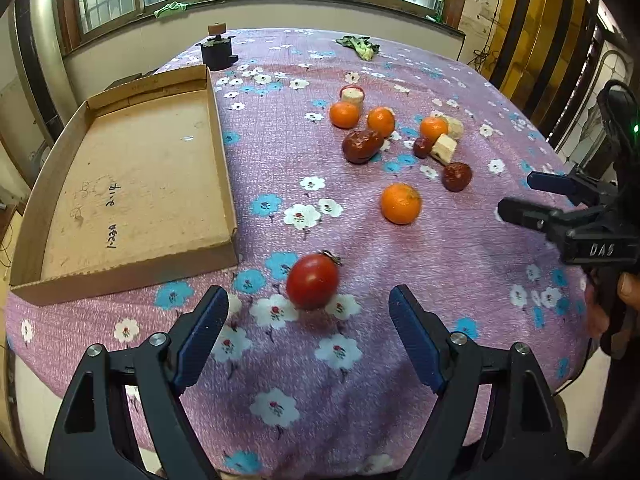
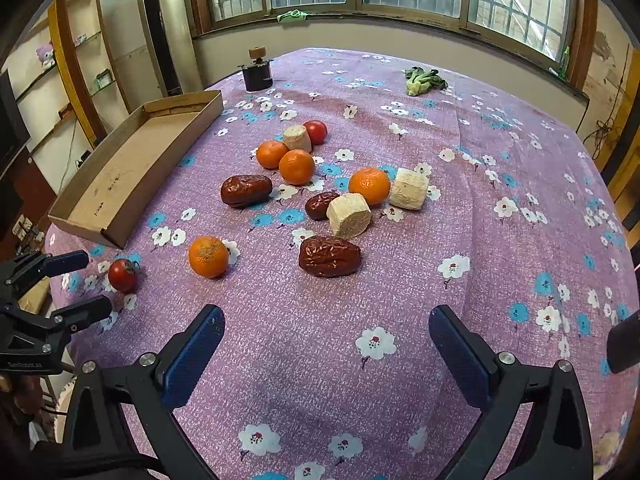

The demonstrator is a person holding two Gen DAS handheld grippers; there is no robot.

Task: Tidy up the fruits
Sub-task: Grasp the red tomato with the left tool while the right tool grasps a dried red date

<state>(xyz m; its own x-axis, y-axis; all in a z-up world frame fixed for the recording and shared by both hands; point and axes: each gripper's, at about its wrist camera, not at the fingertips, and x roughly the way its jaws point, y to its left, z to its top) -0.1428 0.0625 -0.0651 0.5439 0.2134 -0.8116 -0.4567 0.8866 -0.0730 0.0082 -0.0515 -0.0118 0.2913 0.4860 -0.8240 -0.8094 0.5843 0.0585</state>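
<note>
A red tomato [image 1: 313, 280] lies on the cloth just ahead of my open, empty left gripper [image 1: 308, 300]; it also shows in the right wrist view [image 2: 122, 275]. Farther on lie several oranges, the nearest [image 1: 400, 203] alone, red dates [image 1: 362, 146] and pale cut chunks [image 1: 444, 148]. An empty cardboard tray [image 1: 132, 184] lies to the left. My right gripper [image 2: 326, 320] is open and empty, short of a big date [image 2: 329, 256] and an orange [image 2: 208, 257]. A second tomato [image 2: 315, 131] sits behind a pale chunk [image 2: 297, 138].
A dark small device with a knob [image 2: 257, 70] stands at the table's far edge. A green leafy vegetable [image 2: 424, 79] lies at the far right. The table [image 2: 500, 240] has a purple flowered cloth and drops off at the near edge. Windows are behind.
</note>
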